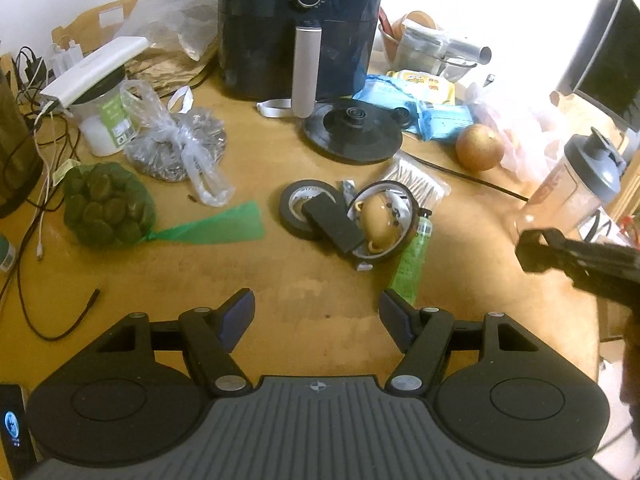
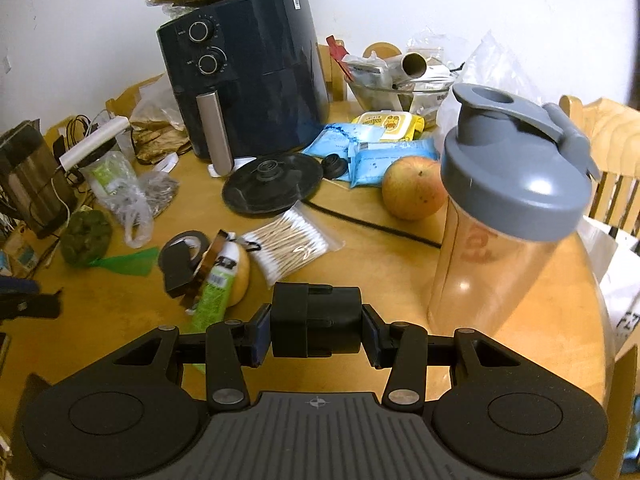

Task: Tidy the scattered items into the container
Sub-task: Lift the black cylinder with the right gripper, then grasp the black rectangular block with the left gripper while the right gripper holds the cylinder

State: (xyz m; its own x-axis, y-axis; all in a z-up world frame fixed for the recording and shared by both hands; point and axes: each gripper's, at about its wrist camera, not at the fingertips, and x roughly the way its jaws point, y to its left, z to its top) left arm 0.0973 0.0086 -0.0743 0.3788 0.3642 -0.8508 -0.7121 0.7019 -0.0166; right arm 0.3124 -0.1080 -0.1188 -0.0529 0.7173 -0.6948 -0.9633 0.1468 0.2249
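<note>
My left gripper (image 1: 316, 304) hangs open above bare tabletop, nothing between its fingers. Just beyond it lies a small pile: a black tape roll (image 1: 306, 204), a black block (image 1: 336, 222), a yellow toy (image 1: 380, 220) inside an amber tape ring, a green tube (image 1: 412, 260) and a bag of cotton swabs (image 1: 420, 180). My right gripper (image 2: 316, 334) is shut on a black boxy adapter (image 2: 312, 312), lifted off the table near a grey-lidded shaker bottle (image 2: 508, 208). The left wrist view shows that adapter (image 1: 534, 250) at the right edge. A glass bowl (image 2: 400, 90) holding several items stands at the back.
A dark air fryer (image 1: 300, 28) and a black kettle base (image 1: 352, 128) stand behind the pile. An apple (image 2: 414, 188), blue wipe packs (image 2: 396, 156), a green net bag (image 1: 106, 204), a plastic bag of seeds (image 1: 180, 148) and cables (image 1: 44, 184) crowd the table. The table edge curves at right.
</note>
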